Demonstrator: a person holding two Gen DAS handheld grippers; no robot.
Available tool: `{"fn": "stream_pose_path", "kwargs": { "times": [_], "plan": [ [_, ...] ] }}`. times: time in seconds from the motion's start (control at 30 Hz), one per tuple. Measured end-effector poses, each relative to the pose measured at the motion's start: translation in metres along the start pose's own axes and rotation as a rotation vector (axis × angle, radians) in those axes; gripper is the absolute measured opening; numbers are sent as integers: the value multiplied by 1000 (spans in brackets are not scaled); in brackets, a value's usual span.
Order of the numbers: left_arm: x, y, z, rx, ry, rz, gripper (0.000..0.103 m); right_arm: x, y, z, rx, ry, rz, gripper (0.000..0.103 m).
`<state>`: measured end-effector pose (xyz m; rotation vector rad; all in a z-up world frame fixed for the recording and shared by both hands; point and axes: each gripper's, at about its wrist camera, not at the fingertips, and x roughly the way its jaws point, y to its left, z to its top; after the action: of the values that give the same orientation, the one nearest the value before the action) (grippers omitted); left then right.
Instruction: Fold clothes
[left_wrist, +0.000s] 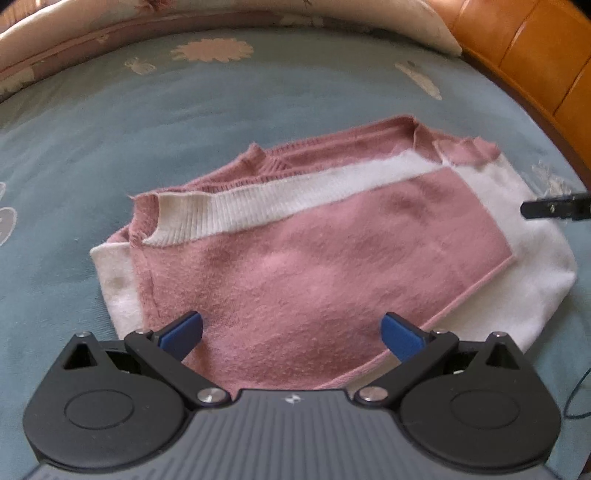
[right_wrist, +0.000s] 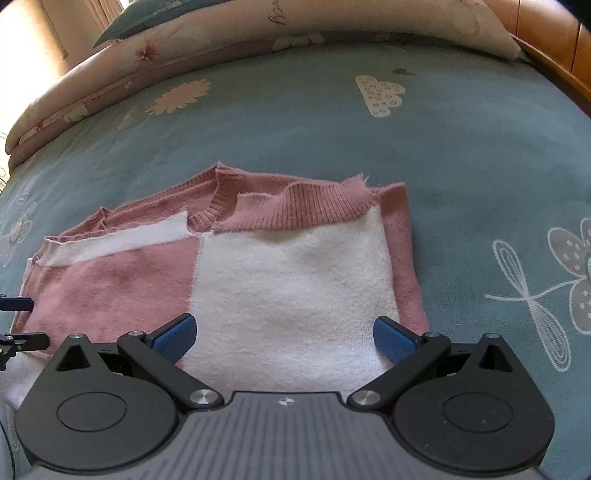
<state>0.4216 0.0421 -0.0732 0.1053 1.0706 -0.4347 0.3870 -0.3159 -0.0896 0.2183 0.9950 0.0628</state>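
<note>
A pink and white knit sweater lies folded into a compact rectangle on the blue bedspread. In the left wrist view my left gripper hovers open over the sweater's near pink edge, nothing between its blue pads. The right wrist view shows the same sweater with its white panel nearest and the ribbed pink collar at the far side. My right gripper stands open above that white panel, holding nothing. A tip of the right gripper's finger pokes in at the right of the left view.
Blue bedspread with flower and cloud prints spreads all around the sweater. A rolled floral quilt lies along the far side. A wooden headboard rises at the far right. The left gripper's fingers show at the left edge.
</note>
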Motion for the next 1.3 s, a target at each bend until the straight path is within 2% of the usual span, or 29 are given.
{"fn": "stream_pose_path", "kwargs": {
  "times": [0.3,0.5,0.67,0.77,0.9,1.1,1.23,1.3],
  "plan": [
    [-37,-35,-31,7,-6,25,102,-28,21,-20,2,-21,84,103],
    [-51,-42,-58,-29,-3,105,102,-28,30,-42,-31,35,133,103],
    [-52,-56,-70,23,-6,182,102,-34,40,-51,-131,53,135,103],
    [-51,-61,-73,59,-6,208,102,-36,43,-55,-129,71,163,103],
    [-56,-52,-75,2,-9,170,102,-36,58,-64,-164,95,173,103],
    [-64,-6,-75,-236,1,71,102,-41,86,-73,-176,110,174,103],
    [-71,28,-76,-353,10,9,102,-42,108,-79,-173,124,159,103],
    [-72,43,-74,-374,13,-8,102,-42,120,-83,-177,134,154,103]
  ]
}}
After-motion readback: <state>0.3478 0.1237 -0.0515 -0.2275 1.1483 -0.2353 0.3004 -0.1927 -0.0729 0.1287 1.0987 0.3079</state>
